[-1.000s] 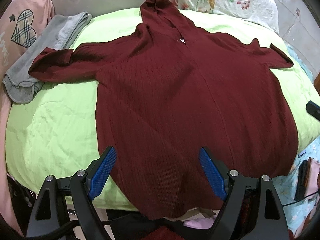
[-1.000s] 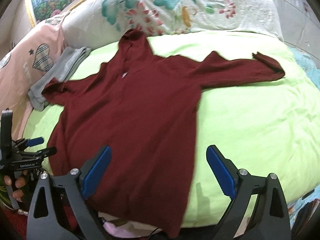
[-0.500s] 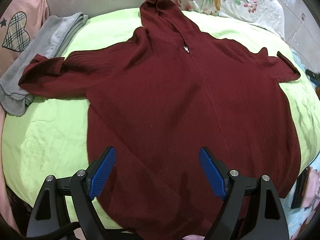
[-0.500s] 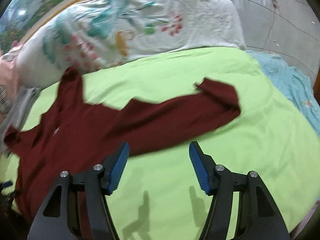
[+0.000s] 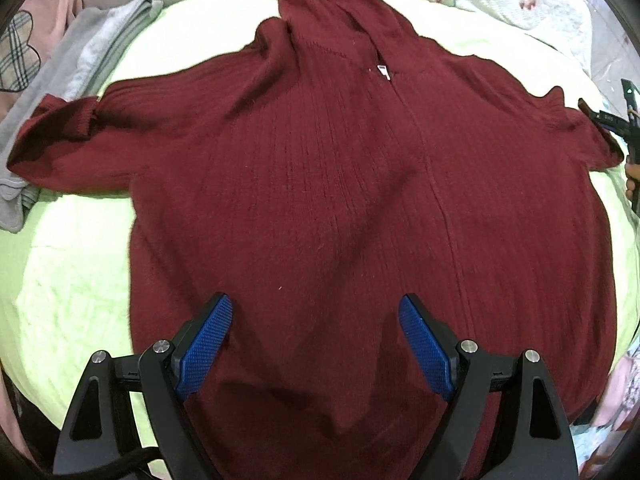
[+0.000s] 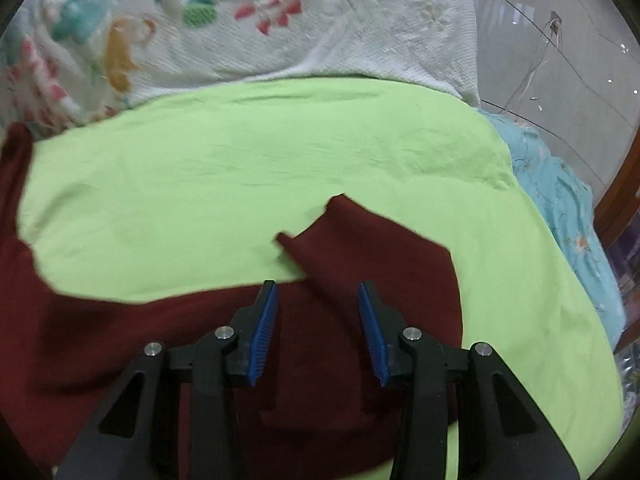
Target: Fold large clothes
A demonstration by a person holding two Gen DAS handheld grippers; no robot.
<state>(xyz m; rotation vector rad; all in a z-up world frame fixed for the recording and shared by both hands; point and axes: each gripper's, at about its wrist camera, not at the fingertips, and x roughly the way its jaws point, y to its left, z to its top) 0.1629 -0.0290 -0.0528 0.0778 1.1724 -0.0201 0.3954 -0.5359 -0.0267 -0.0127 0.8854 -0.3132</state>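
A dark red knit hooded sweater (image 5: pixel 340 184) lies spread flat, front up, on a lime-green bed cover (image 5: pixel 72 292), hood at the far end and both sleeves stretched out sideways. My left gripper (image 5: pixel 316 312) is open and empty, hovering over the sweater's lower middle. My right gripper (image 6: pixel 318 292) is open and empty, directly over the cuff end of the sweater's right sleeve (image 6: pixel 360 248). The right gripper also shows at the right edge of the left wrist view (image 5: pixel 624 120), by that sleeve's end.
A folded grey garment (image 5: pixel 76 72) lies by the left sleeve. A pink cloth with a plaid heart (image 5: pixel 20 56) is far left. A floral white quilt (image 6: pixel 240 28) lies at the bed's head, a light blue sheet (image 6: pixel 568 208) at the right edge.
My right gripper swung right and moved in over the right sleeve's cuff, and its jaws narrowed. My left gripper moved forward and lower over the sweater's body. The sweater has not moved.
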